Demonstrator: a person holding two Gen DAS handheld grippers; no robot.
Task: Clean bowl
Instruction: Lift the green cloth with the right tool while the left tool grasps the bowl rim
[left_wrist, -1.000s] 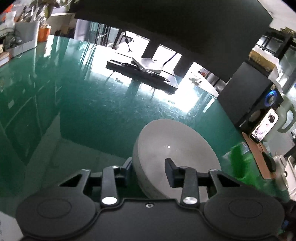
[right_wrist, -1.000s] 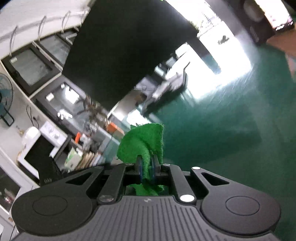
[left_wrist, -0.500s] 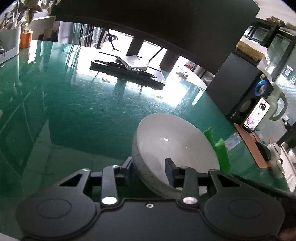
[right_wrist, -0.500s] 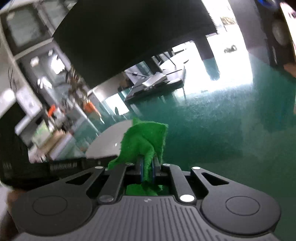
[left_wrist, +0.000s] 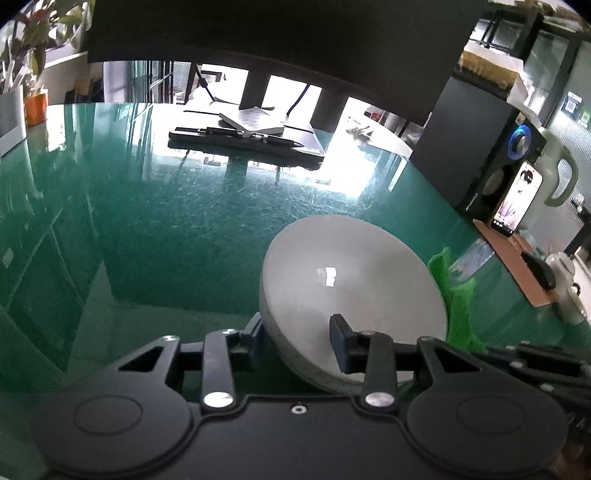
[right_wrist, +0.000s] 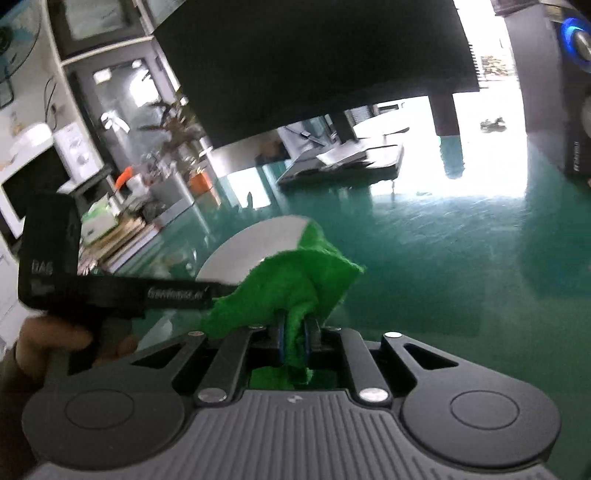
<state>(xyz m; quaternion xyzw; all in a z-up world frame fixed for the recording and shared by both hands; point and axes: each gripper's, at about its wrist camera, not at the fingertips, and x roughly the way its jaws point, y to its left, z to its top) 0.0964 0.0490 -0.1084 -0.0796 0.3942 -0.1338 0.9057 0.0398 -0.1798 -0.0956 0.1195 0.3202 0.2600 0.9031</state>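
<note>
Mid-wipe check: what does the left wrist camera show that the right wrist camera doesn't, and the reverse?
Only the left wrist view shows the left gripper clamped on the rim of the tilted pale grey round bowl, its inside facing the camera, and a lit phone propped by the black speaker.

Only the right wrist view shows the right gripper pinching the green cloth, and the hand holding the left tool.

Both show bowl, cloth beside its rim, and glossy green table.
</note>
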